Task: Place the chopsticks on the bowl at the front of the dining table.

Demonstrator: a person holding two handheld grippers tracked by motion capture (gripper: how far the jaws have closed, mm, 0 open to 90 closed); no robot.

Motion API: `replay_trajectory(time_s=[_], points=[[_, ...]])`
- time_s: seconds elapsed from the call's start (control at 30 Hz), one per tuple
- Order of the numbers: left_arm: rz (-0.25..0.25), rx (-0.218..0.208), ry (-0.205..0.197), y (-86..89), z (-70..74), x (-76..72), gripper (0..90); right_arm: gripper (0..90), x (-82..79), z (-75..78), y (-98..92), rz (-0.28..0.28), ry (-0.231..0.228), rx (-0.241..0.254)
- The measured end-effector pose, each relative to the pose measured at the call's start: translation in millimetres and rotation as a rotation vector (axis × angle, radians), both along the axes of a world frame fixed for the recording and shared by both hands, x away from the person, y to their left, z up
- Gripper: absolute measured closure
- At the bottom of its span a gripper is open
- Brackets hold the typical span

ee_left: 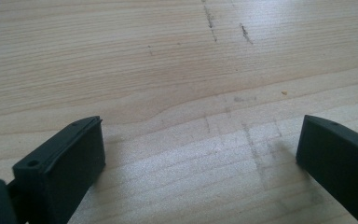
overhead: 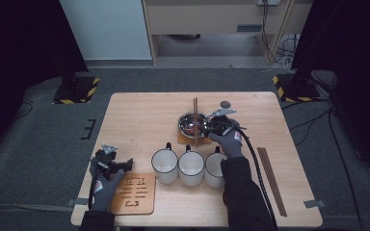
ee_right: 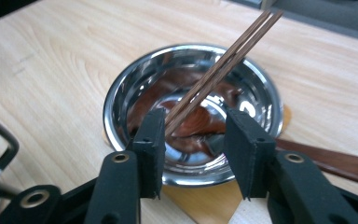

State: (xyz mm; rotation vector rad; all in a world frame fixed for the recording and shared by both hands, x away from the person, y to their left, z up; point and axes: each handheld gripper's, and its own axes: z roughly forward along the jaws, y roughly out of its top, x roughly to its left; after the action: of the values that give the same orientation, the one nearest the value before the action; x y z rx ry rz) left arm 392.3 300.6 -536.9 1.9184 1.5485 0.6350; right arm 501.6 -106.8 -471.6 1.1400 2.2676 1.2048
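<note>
The right gripper [ee_right: 193,140] is held at the near rim of a steel bowl [ee_right: 135,79], jaws partly apart; a pair of chopsticks [ee_right: 223,58] is seen between them, lying against the left pad, with no clamping by both pads visible. The chopsticks are laid across the bowl towards 1 o'clock. The bowl is set on a wooden coaster [overhead: 185,139]. Three white mugs [overhead: 191,167] are lined up at 6 o'clock of it. At 8 o'clock, the left gripper [ee_left: 200,154] is kept wide over the bare table [ee_left: 168,70], beside a slotted wooden trivet [overhead: 134,193]. A second chopstick pair [overhead: 271,180] lies at 4 o'clock.

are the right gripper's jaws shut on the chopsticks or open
Open: the right gripper straddles the chopsticks over the bowl, with gaps beside both pads.
</note>
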Motion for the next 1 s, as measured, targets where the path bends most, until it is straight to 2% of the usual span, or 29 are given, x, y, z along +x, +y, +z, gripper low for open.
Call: replay_trajectory(time_s=[0.13, 0.3, 0.47, 0.53, 0.63, 0.77, 1.0], points=[[0.000, 0.000, 0.000, 0.0, 0.0, 0.0, 0.0, 60.4, 1.2, 7.8, -2.2, -0.017, -0.021, -0.003], [0.000, 0.000, 0.000, 0.0, 0.0, 0.0, 0.0, 62.0, 4.3, 19.9, -0.5, -0.039, -0.050, 0.020], [0.000, 0.000, 0.000, 0.0, 0.0, 0.0, 0.0, 64.9, 8.7, 28.2, 3.8, -0.051, -0.056, 0.029], [0.000, 0.000, 0.000, 0.0, 0.0, 0.0, 0.0, 65.1, 11.2, 30.5, 5.9, -0.057, -0.060, 0.046], [0.000, 0.000, 0.000, 0.0, 0.0, 0.0, 0.0, 64.7, 15.0, 33.3, 11.3, -0.064, -0.070, 0.037], [0.000, 0.000, 0.000, 0.0, 0.0, 0.0, 0.0, 63.9, 21.9, 30.8, 16.5, -0.103, -0.074, 0.069], [0.000, 0.000, 0.000, 0.0, 0.0, 0.0, 0.0, 60.5, 31.6, 15.1, 20.2, -0.138, -0.065, 0.055]])
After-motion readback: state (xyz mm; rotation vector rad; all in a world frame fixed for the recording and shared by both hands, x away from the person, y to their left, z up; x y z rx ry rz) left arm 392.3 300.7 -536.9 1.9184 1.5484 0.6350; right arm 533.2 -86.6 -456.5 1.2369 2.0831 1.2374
